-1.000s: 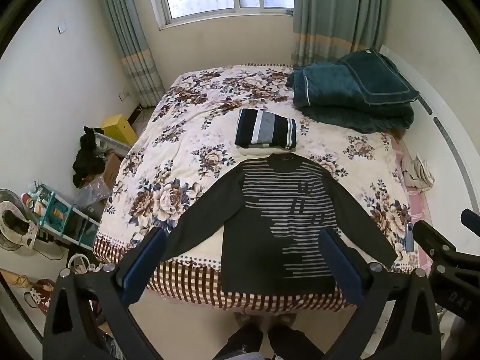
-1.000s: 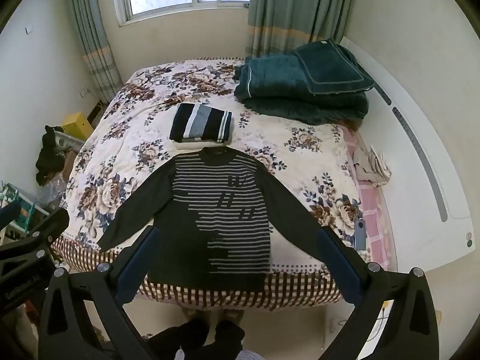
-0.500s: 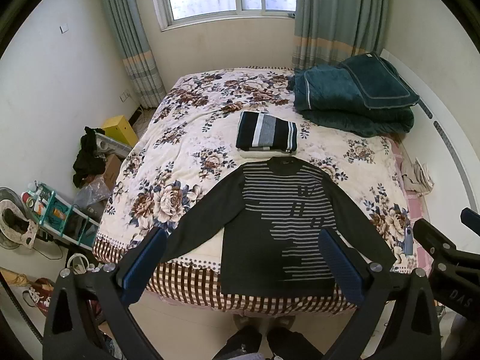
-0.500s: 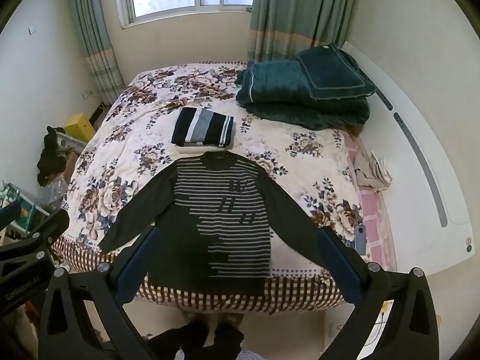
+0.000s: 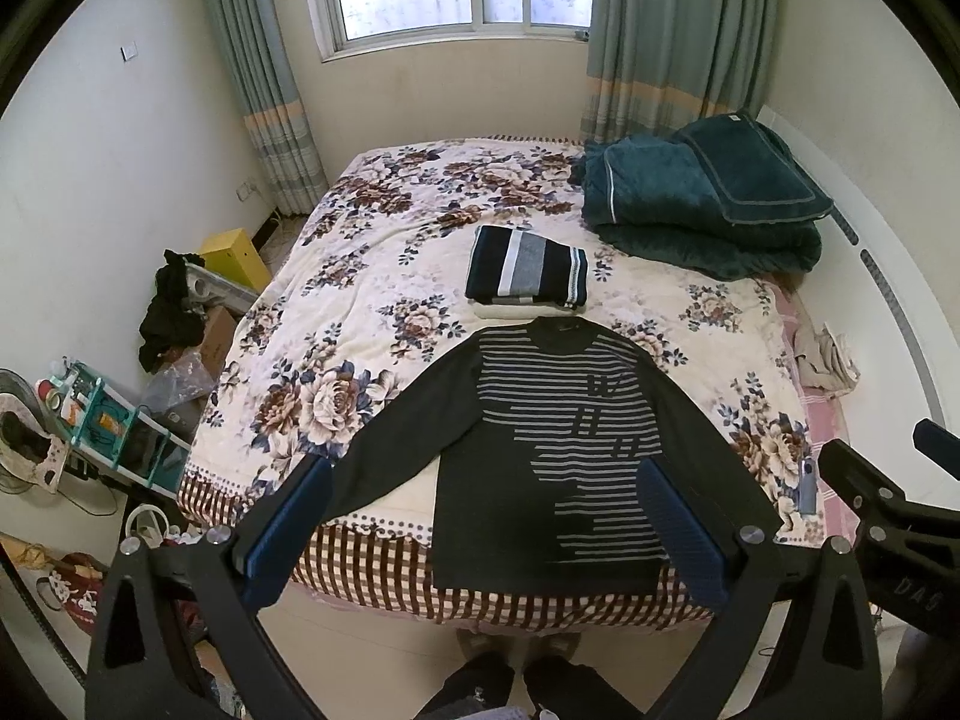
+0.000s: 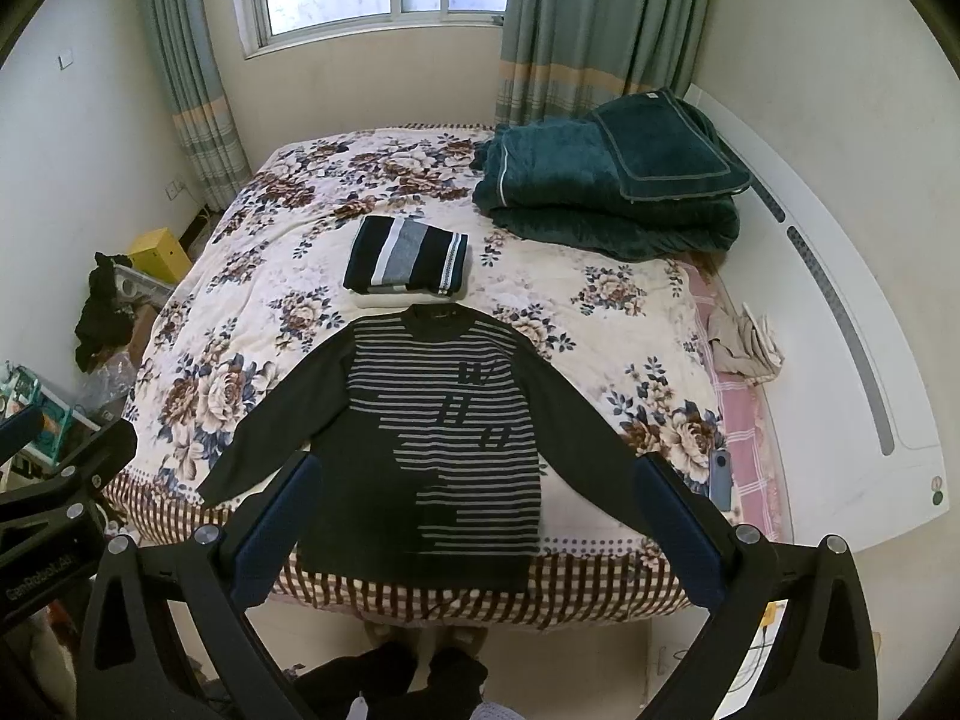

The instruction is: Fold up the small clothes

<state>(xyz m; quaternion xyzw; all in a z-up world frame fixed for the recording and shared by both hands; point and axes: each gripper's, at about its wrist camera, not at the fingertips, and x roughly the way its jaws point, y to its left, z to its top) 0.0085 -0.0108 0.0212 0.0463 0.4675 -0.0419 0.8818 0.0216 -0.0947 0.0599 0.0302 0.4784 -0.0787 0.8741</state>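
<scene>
Item: dark striped sweater, spread flat, face up, sleeves out, at the foot of the floral bed.
Step, as judged: pre-fold; next needs a sleeve gripped.
Left claw and right claw: both released, empty, above.
Right view only: bedside power socket.

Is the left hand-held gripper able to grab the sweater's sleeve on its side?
Probably yes. The left hand-held gripper is open and empty, above the bed's near edge. The dark sweater's sleeve lies flat with nothing on it.
</scene>
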